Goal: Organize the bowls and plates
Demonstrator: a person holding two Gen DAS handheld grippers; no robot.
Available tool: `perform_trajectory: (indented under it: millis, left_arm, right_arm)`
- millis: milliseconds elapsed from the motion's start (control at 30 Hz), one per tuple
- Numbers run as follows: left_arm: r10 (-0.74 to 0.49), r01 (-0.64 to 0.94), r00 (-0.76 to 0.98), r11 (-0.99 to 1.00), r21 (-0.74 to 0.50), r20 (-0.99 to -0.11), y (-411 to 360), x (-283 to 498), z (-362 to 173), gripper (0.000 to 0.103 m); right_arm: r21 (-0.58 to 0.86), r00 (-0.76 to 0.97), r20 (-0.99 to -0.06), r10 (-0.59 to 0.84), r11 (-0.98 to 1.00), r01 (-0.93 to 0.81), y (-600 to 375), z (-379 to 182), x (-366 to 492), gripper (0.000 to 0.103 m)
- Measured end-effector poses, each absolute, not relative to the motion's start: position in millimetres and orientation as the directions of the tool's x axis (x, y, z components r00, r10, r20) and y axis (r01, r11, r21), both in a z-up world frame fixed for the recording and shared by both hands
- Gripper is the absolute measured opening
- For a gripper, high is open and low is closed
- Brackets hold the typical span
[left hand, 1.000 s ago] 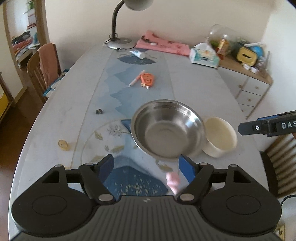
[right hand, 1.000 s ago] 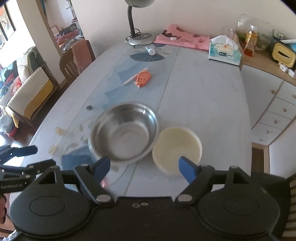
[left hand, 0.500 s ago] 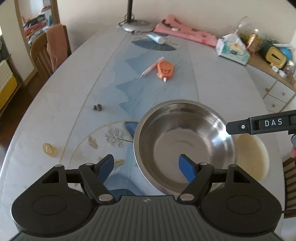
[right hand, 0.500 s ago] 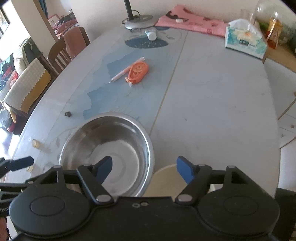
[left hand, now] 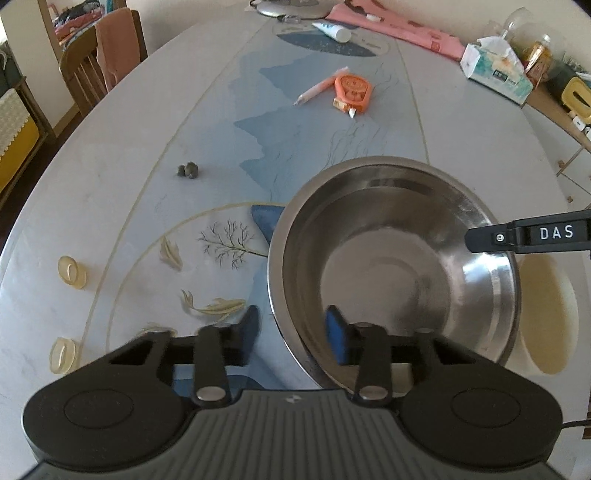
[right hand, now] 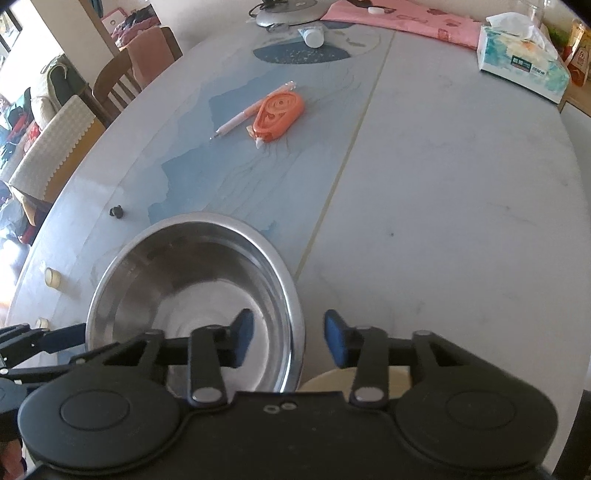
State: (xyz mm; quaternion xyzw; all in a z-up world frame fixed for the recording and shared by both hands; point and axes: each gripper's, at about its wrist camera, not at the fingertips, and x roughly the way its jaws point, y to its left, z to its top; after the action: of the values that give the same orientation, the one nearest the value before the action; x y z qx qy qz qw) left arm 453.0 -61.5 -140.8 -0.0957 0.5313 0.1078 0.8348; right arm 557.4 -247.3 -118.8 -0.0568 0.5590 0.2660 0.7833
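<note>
1. On the oval table (left hand: 122,177), pale and marble-like with a blue mountain print and gold fish outlines, stands a round steel bowl (left hand: 399,266), shiny inside, with a thin rolled rim.
2. Touching its right side is a smaller cream bowl (left hand: 546,314), matte and smooth; the right wrist view shows only a sliver of its rim (right hand: 369,380).
3. The left gripper (left hand: 291,334) straddles the steel bowl's near-left rim: one blue pad outside the wall, one inside. Its jaws have just been closing and stand narrowed, but the pads do not plainly press the metal.
4. The right gripper (right hand: 288,338) straddles the same bowl's right rim (right hand: 295,321), one pad inside and one over the gap toward the cream bowl. Its jaws have likewise just been closing, with the rim between them and a visible gap.
5. Farther back lie an orange plastic tape dispenser (left hand: 352,90), a slim pink pen (left hand: 321,86), a white tube (left hand: 332,31) and a tissue box (left hand: 496,72).
6. Compared with a second ago, both grippers are lower and nearer; the bowls fill more of each view, and the lamp's head has left the frame.
</note>
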Motion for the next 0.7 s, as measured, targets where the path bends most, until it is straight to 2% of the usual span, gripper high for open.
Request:
perform_trajectory:
  millis: [33,100,233,700]
  left_arm:
    - [0.077,-0.284,0.411,0.958,-0.047,-0.908,-61.2,453.6,-141.8,0.031]
    - [0.077,-0.28,0.41,0.959,-0.045,-0.909,-61.9,454.9,-142.8,0.021]
    - [0.086,-0.277,0.414,0.96,-0.035,-0.906,-62.6,456.9,-143.0,0.02]
    - [0.084,-0.256,0.492,0.965,-0.052,-0.867,-61.4,442.9,-96.0,0.019]
  right_arm:
    - [0.208,0.234,-0.906,0.353,0.852,-0.48,-247.6,-119.3,558.1,0.031]
    - [0.212,0.232,-0.905,0.356,0.851,-0.48,-247.9,-119.3,558.5,0.023]
    - [0.19,0.249,-0.906,0.343,0.854,-0.485,-247.0,-118.2,556.5,0.013]
    - [0.186,0.332,-0.868,0.37,0.861,-0.473,-256.6,-69.4,534.2,0.012]
